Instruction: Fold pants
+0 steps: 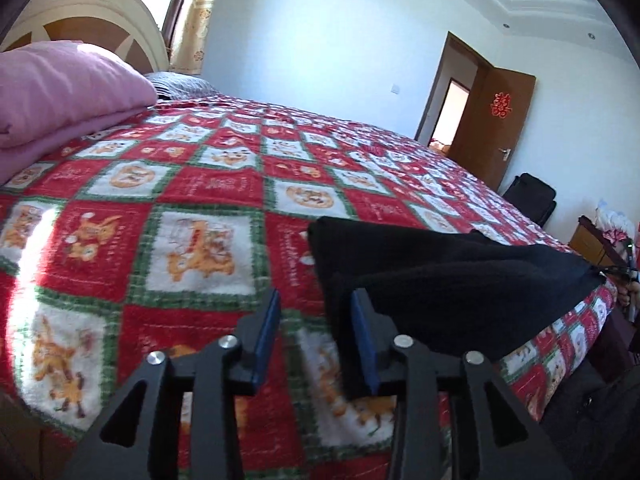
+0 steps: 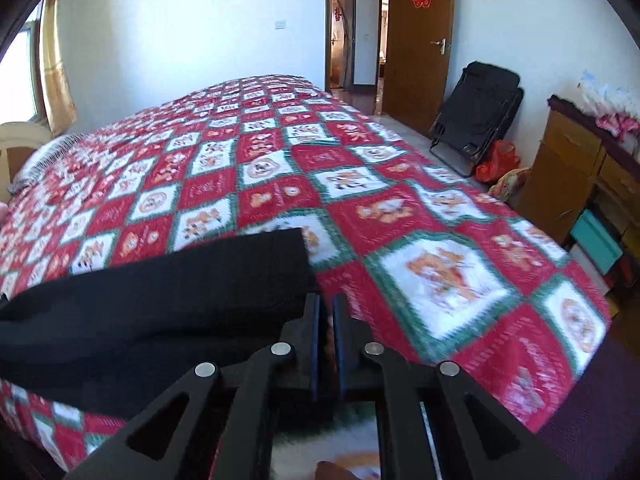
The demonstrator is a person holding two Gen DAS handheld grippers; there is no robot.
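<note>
The black pants lie folded in a long strip near the bed's front edge, on a red, white and green checked blanket. My left gripper is open and empty; its jaws stand apart just left of the pants' left end, and the right finger touches the cloth edge. In the right wrist view the pants lie to the left. My right gripper is nearly shut with a thin gap, empty, just right of the pants' right end.
A folded pink quilt lies at the head of the bed by the cream headboard. A black folded chair, a wooden cabinet and an open brown door stand beyond the bed's right side.
</note>
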